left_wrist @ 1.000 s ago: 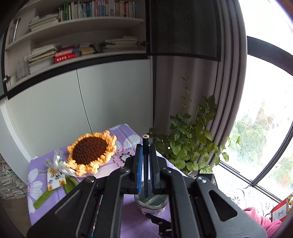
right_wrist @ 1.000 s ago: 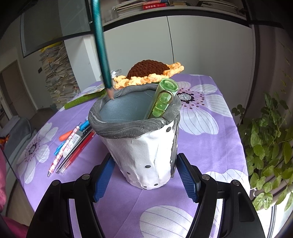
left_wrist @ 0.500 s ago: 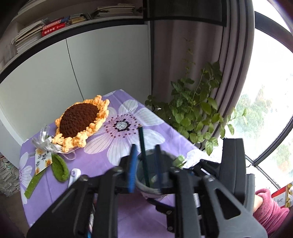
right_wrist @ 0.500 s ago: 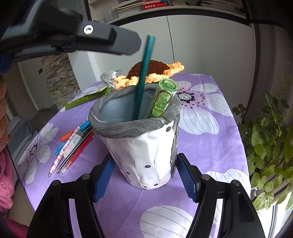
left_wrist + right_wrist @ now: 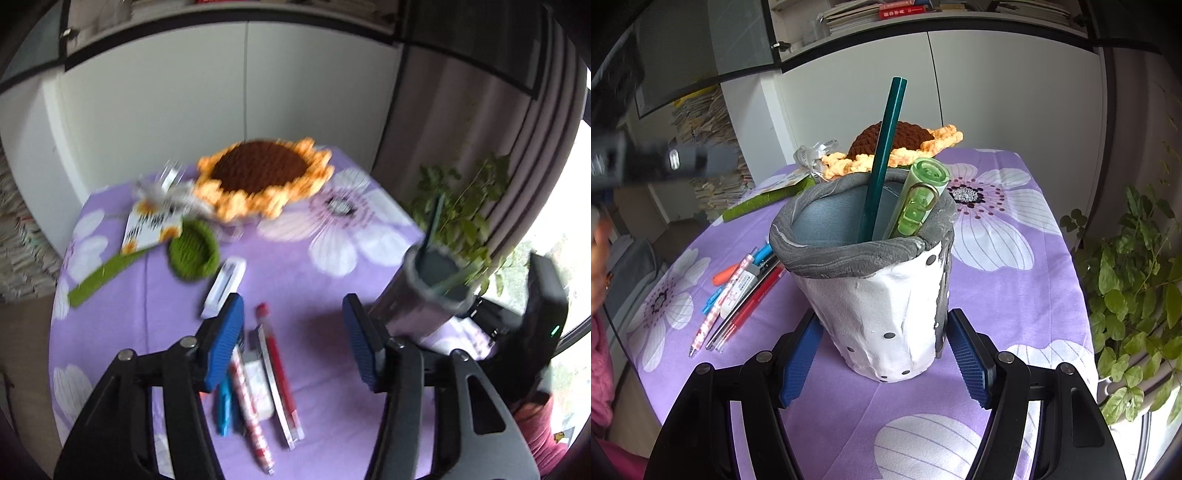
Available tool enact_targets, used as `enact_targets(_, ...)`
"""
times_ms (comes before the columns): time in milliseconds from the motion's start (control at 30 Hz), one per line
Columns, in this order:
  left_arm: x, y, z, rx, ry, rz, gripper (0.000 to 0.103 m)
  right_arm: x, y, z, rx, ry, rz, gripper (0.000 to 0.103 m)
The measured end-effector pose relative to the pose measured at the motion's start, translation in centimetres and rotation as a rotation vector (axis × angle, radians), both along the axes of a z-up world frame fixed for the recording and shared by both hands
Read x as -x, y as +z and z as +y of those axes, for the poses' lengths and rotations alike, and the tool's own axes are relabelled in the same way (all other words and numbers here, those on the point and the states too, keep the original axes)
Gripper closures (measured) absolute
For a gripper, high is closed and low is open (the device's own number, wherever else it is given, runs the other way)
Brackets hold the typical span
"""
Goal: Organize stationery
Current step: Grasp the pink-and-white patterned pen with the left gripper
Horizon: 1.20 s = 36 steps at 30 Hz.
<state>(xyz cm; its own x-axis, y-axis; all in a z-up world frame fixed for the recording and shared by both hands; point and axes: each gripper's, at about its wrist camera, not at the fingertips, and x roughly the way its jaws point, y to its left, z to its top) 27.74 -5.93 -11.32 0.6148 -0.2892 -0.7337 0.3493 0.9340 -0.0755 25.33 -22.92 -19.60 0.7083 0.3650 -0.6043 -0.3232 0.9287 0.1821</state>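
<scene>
A grey-and-white pen holder (image 5: pixel 875 295) stands on the purple flowered tablecloth (image 5: pixel 1015 295). My right gripper (image 5: pixel 882 332) is shut on its base, one blue pad on each side. A dark green pencil (image 5: pixel 886 155) and a light green pen (image 5: pixel 919 195) stand inside it. In the left wrist view the pen holder (image 5: pixel 436 291) is at the right, with the pencil (image 5: pixel 434 218) sticking out. My left gripper (image 5: pixel 293 314) hovers over several loose pens (image 5: pixel 273 373); its jaws are opening and hold nothing.
A crocheted sunflower (image 5: pixel 262 173) with a green leaf (image 5: pixel 192 254) and a tag lies at the back of the table. A small white box (image 5: pixel 225 286) lies near the pens. A potted plant (image 5: pixel 1137 288) stands off the table's right edge. White cabinets stand behind.
My left gripper let the green pencil drop into the pen holder, opened, then swung down and away to above the loose pens. The right gripper and holder stayed put.
</scene>
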Motion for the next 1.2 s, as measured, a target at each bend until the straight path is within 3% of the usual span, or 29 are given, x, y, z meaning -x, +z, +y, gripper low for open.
enact_targets(133, 0.7, -2.9, 1.9, -0.076, 0.073, 0.030, 0.065, -0.1, 0.0, 0.1, 0.003, 0.002, 0.002, 0.033)
enact_targets(300, -0.5, -5.6, 3.6, -0.080, 0.129, 0.101, 0.073, -0.1, 0.0, 0.0, 0.003, 0.002, 0.002, 0.033)
enact_targets(500, -1.5, -5.9, 3.1, -0.074, 0.128, 0.106, 0.072, -0.1, 0.0, 0.1, 0.008, 0.001, 0.002, 0.033)
enact_targets(633, -2.5, -6.8, 2.7, -0.122, 0.155, 0.130, 0.070, -0.1, 0.0, 0.1, 0.006, 0.001, 0.003, 0.033)
enact_targets(833, -2.8, -7.1, 1.8, -0.176, 0.161, 0.129, 0.081, -0.1, -0.1, 0.1, 0.003, 0.001, 0.003, 0.033)
enact_targets(867, -2.8, -7.2, 1.6, -0.179, 0.150, 0.131, 0.089, -0.1, -0.1, 0.1, 0.002, 0.001, 0.003, 0.032)
enact_targets(900, -2.8, -7.2, 1.3, -0.188, 0.141, 0.134, 0.092, -0.1, -0.1, 0.0, 0.000, 0.001, 0.003, 0.032)
enact_targets(967, -2.7, -7.2, 1.0, -0.212, 0.132, 0.130, 0.092, -0.1, -0.1, 0.0, -0.004, 0.001, 0.004, 0.033)
enact_targets(1200, -1.7, -6.8, 2.6, -0.129, 0.145, 0.167, 0.093, -0.1, 0.0, -0.1, -0.015, -0.001, 0.006, 0.032)
